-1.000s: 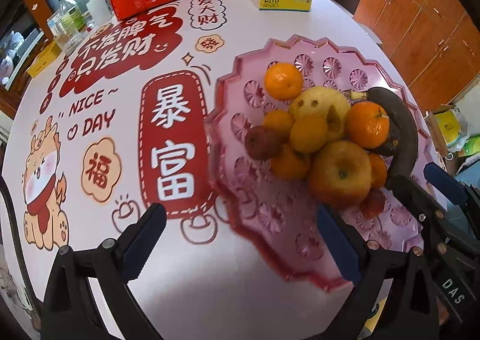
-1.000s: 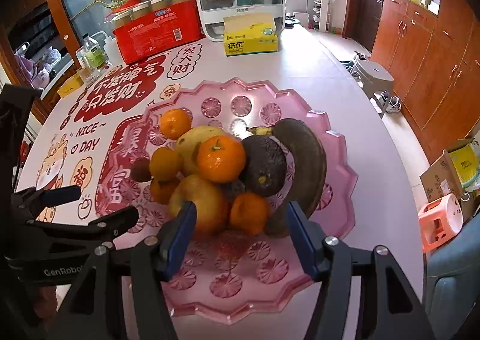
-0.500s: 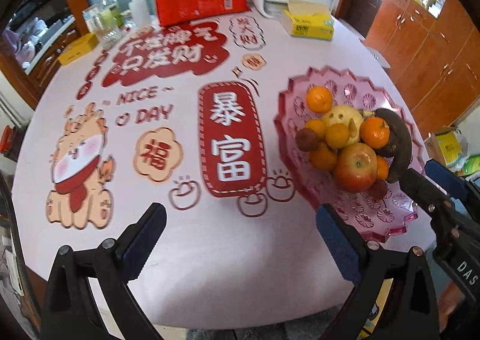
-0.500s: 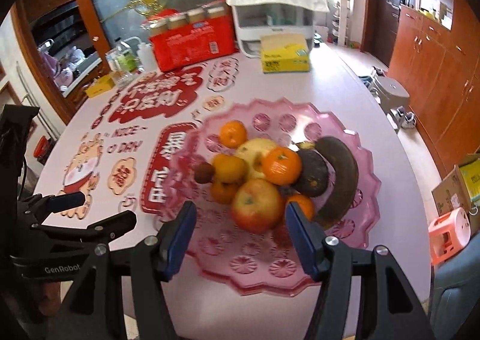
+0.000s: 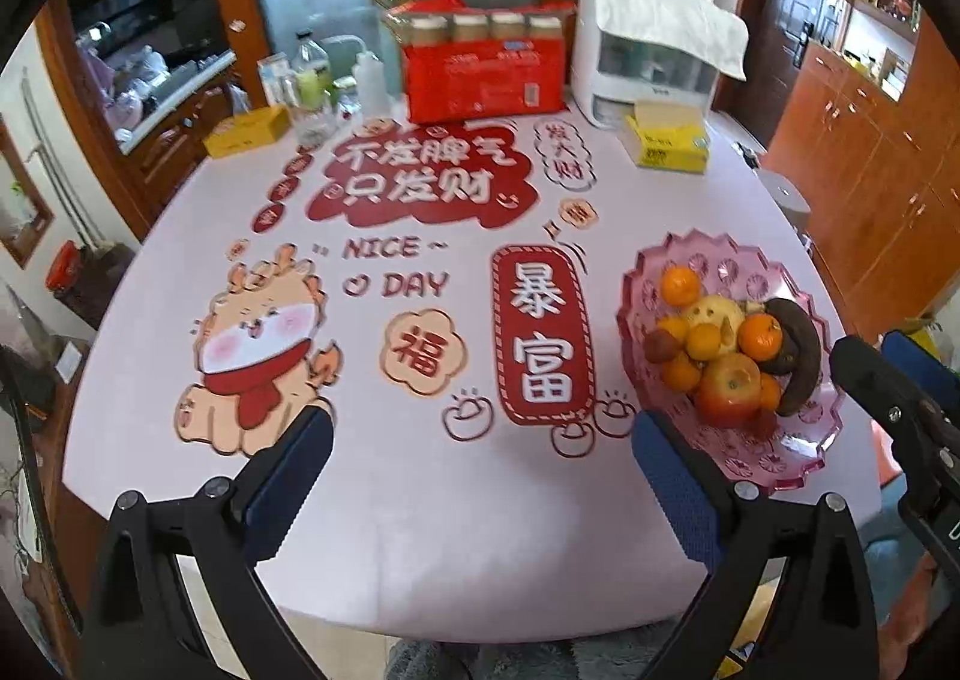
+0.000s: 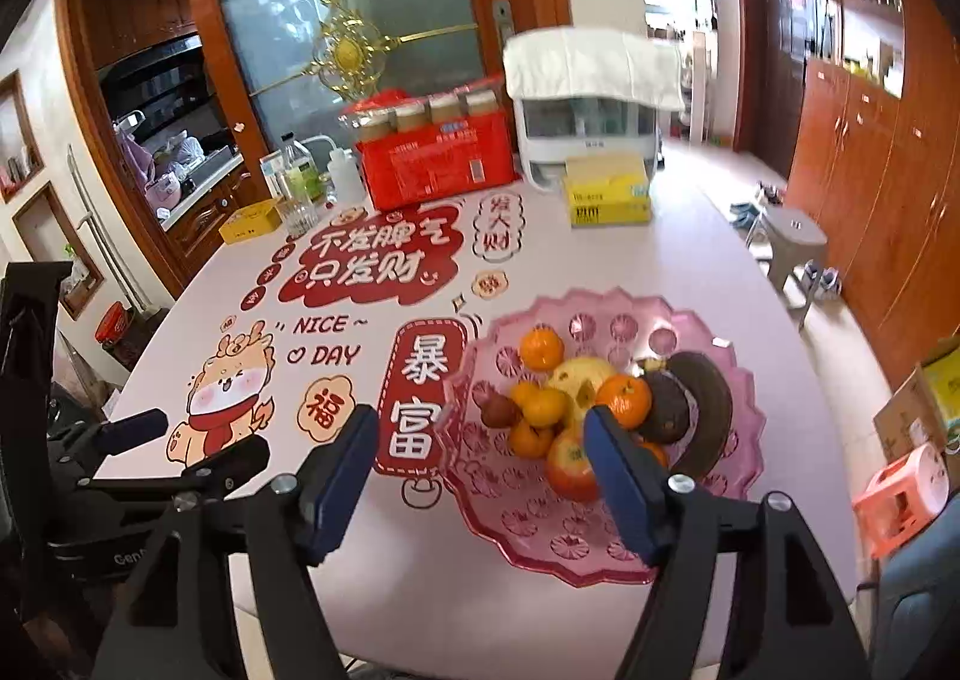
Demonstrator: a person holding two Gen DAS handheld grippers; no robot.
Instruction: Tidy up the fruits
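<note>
A pink scalloped glass fruit plate [image 5: 774, 458] [image 6: 540, 530] stands at the table's right side. It holds several oranges [image 5: 680, 285] [image 6: 540, 347], a red apple [image 5: 729, 389] [image 6: 570, 461], a yellow pear [image 5: 714, 314] [image 6: 579, 374] and a blackened banana [image 5: 798, 356] [image 6: 702, 416]. My left gripper [image 5: 480, 476] is open and empty, above the table's front edge, left of the plate. My right gripper [image 6: 480, 476] is open and empty, held back above the plate's near left rim. It also shows at the right edge of the left wrist view [image 5: 900, 374].
The table [image 5: 420, 476] has a white cloth with red printed figures. At the far edge stand a red drinks carton [image 5: 486, 74] [image 6: 438, 164], a yellow tissue box [image 5: 666, 143] [image 6: 609, 191], a white appliance [image 5: 648, 56], bottles [image 5: 309, 86] and a small yellow box [image 5: 246, 131]. A grey stool [image 6: 792, 242] stands at right.
Both grippers have pulled back and up from the plate, so the whole table shows. The right gripper's jaws have spread wider. The fruit has not moved.
</note>
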